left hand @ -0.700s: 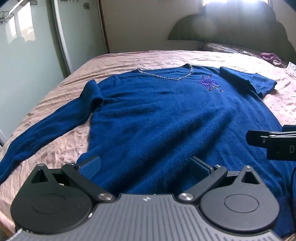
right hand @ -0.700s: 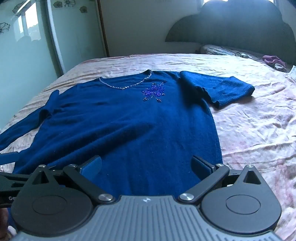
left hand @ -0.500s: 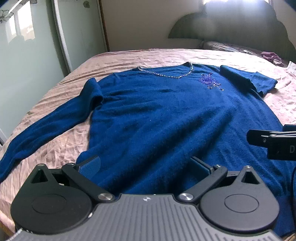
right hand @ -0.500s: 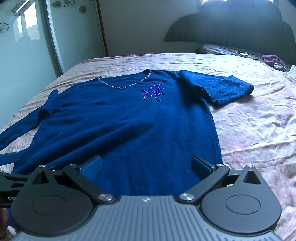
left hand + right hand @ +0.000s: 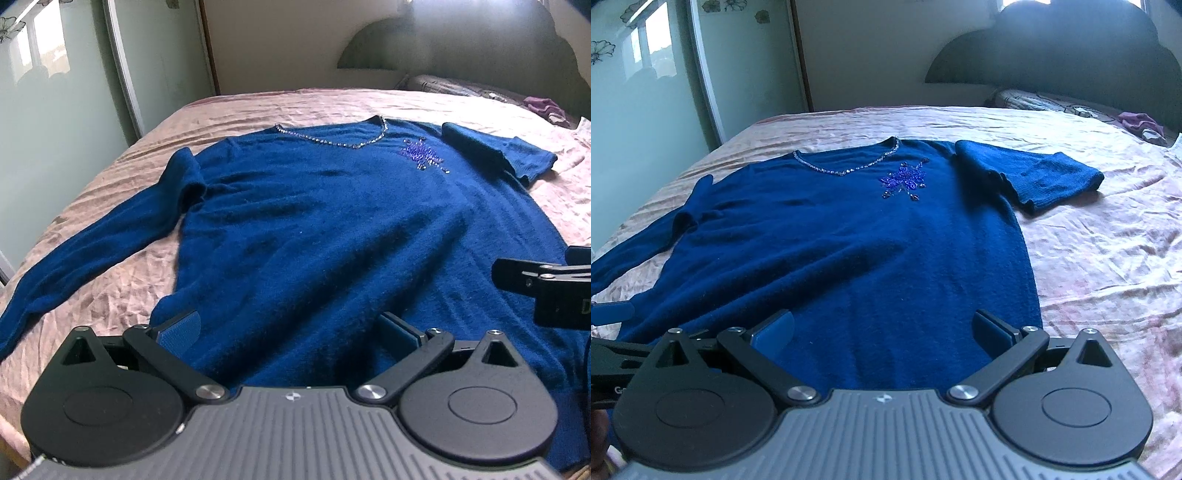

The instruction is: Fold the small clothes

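A dark blue sweater (image 5: 332,229) lies spread flat, front up, on a pink bed; it also fills the right wrist view (image 5: 849,251). It has a beaded neckline (image 5: 846,168) and a sequin flower (image 5: 905,181). Its left sleeve (image 5: 92,243) stretches out over the sheet. Its right sleeve (image 5: 1034,173) lies folded short. My left gripper (image 5: 290,328) is open and empty over the hem, left part. My right gripper (image 5: 882,328) is open and empty over the hem, right part. The right gripper shows at the edge of the left wrist view (image 5: 546,288).
The pink sheet (image 5: 1108,258) is wrinkled, bare to the right of the sweater. A dark headboard (image 5: 1052,55) and a patterned pillow (image 5: 1052,101) stand at the far end with a purple cloth (image 5: 1141,123). Glass wardrobe doors (image 5: 74,92) run along the left.
Both grippers have moved back and up a little, so the sweater sits slightly lower in both views. Both stay open and empty.
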Action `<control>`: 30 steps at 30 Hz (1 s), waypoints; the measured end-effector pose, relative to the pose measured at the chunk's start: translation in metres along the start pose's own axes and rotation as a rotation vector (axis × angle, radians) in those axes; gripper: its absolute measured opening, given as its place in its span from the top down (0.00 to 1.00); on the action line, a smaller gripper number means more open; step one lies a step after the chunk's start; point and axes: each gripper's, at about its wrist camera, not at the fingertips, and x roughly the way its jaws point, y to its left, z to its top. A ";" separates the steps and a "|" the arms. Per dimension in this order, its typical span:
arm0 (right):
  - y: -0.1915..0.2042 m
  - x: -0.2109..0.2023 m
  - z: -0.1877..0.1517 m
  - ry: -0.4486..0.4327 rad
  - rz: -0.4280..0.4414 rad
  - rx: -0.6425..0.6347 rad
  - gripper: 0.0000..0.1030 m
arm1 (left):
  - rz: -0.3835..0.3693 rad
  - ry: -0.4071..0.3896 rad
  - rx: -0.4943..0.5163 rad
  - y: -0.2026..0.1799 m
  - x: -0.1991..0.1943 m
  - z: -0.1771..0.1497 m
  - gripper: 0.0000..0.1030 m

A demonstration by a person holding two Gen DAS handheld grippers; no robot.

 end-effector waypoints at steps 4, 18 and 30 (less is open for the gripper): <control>-0.002 0.001 0.000 0.020 0.007 0.020 0.00 | 0.011 0.016 0.007 -0.001 0.003 0.000 0.00; -0.001 -0.004 -0.001 0.014 0.077 0.010 0.00 | 0.016 0.017 0.006 -0.001 0.003 0.000 0.00; 0.003 -0.013 0.002 -0.089 0.093 -0.114 0.00 | 0.015 -0.005 0.020 -0.002 0.001 0.003 0.00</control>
